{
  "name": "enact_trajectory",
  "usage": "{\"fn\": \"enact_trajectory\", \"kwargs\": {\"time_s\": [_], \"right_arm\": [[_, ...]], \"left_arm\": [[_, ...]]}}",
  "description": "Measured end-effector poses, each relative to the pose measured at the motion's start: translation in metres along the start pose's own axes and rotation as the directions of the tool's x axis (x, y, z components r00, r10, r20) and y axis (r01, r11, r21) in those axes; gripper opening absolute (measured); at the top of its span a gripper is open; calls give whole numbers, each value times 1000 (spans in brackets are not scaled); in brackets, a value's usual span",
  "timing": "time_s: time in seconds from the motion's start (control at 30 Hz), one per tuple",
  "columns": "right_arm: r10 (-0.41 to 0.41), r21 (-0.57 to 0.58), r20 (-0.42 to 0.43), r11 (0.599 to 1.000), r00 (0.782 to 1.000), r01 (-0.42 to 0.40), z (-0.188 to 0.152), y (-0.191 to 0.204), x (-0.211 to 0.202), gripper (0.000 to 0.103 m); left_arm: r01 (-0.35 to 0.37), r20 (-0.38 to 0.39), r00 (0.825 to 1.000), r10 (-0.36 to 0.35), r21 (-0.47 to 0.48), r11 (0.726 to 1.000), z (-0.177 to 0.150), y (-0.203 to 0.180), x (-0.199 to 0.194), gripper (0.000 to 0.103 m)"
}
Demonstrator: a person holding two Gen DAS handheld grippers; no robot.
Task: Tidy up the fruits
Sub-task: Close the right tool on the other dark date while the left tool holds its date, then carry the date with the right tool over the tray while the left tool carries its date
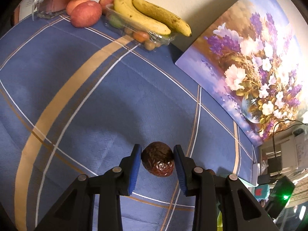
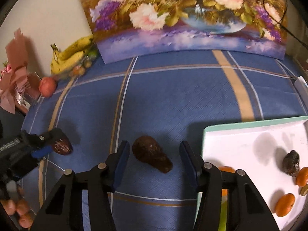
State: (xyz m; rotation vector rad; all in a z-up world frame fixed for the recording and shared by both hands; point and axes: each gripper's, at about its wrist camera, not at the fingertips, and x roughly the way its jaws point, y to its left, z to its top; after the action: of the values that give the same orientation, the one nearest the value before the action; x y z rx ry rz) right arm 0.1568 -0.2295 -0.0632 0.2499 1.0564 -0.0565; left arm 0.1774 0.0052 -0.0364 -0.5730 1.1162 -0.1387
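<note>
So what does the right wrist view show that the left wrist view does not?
Only the right wrist view shows the white tray with oranges and a dark fruit, the pear-shaped avocado lying between the open right claw, and the pink bow.

Only the left wrist view shows three apples together and the left claw gripping its avocado head-on.

Both show the bananas, the flower painting and the blue plaid cloth.
</note>
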Motion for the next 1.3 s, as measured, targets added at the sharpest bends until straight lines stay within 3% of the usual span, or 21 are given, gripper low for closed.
{"fn": "enact_trajectory", "kwargs": {"time_s": [0.33, 0.6, 0.73, 1.3], "right_arm": [[-14, -9, -23, 1000, 1000, 14, -6, 0, 18, 54], [7, -7, -26, 1000, 1000, -7, -5, 1, 16, 32], [9, -5, -28, 1000, 1000, -9, -4, 4, 12, 32], [-24, -16, 27, 1000, 999, 24, 0, 5, -67, 32]], "left_arm": [[2, -24, 1000, -3, -13, 1000, -1, 1, 5, 36], [2, -25, 1000, -2, -11, 1000, 0, -1, 7, 36], [7, -27, 1000, -7, -3, 1000, -1, -3, 5, 36], [23, 18, 1000, -26, 118, 993, -29, -36, -44, 36]]}}
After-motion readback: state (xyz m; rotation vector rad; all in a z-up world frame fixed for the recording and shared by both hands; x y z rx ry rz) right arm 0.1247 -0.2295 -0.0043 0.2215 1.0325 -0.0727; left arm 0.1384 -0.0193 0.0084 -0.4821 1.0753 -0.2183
